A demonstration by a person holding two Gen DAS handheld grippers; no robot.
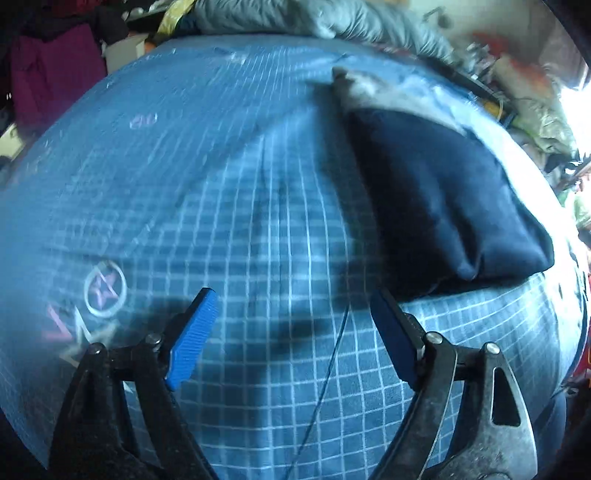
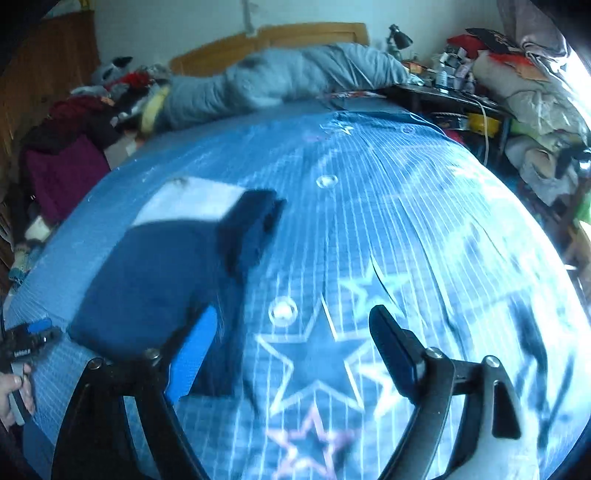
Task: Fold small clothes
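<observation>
A dark navy folded garment lies on the blue checked bedspread, up and right of my left gripper. The left gripper is open and empty, its right blue pad close to the garment's near edge. In the right wrist view the same navy garment lies at the left, with a white piece beyond it. My right gripper is open and empty over a star print, its left pad beside the garment's right edge. The left gripper shows at the far left edge.
A grey duvet is bunched at the head of the bed by a wooden headboard. Clothes are piled at the left and a cluttered desk and bags stand at the right. A thin dark thread lies on the spread.
</observation>
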